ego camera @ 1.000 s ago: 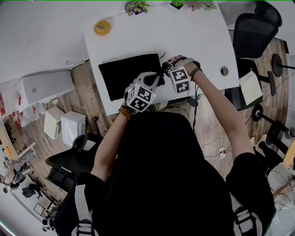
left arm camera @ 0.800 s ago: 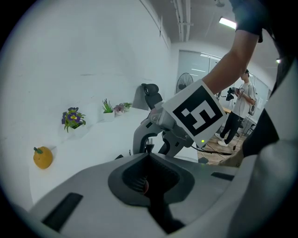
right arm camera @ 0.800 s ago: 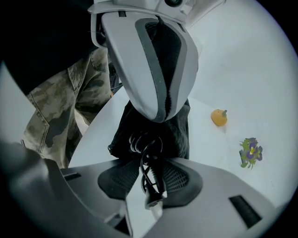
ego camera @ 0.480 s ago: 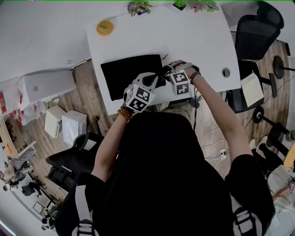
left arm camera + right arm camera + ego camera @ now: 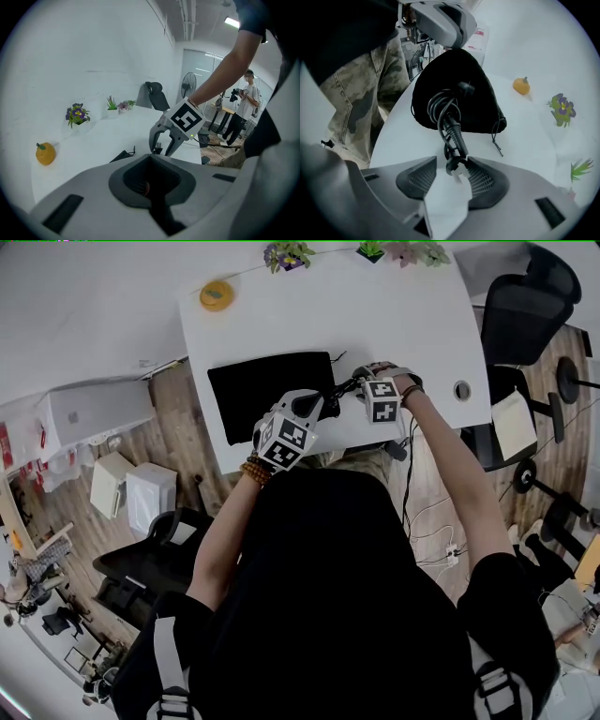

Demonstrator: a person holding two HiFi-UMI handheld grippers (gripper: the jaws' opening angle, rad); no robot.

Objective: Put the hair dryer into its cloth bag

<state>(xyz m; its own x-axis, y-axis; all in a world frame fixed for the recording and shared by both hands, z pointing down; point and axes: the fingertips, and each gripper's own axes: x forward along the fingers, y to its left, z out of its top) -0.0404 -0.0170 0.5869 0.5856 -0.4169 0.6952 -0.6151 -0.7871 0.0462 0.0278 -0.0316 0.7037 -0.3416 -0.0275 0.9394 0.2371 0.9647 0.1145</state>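
The black cloth bag (image 5: 270, 390) lies on the white table (image 5: 394, 315). Seen in the right gripper view, its near edge (image 5: 454, 70) rises to a peak under my left gripper (image 5: 440, 18), which is shut on that cloth. The hair dryer's body is hidden in the bag. Only its coiled black cord (image 5: 440, 107) and plug (image 5: 454, 165) stick out of the opening. My right gripper (image 5: 452, 166) points steeply down at the table. Its jaws are opening, with the plug between the tips. In the left gripper view, the right gripper (image 5: 161, 145) hangs just beyond my shut left gripper (image 5: 150, 158).
An orange fruit-like ornament (image 5: 216, 294) and small potted plants (image 5: 286, 254) stand along the table's far edge. A cable hole (image 5: 461, 390) is at the right end. A black office chair (image 5: 525, 296) stands to the right. A person (image 5: 243, 108) stands across the room.
My right gripper has shifted right, away from the bag's mouth, and sunk toward the table. The left gripper and bag have stayed put.
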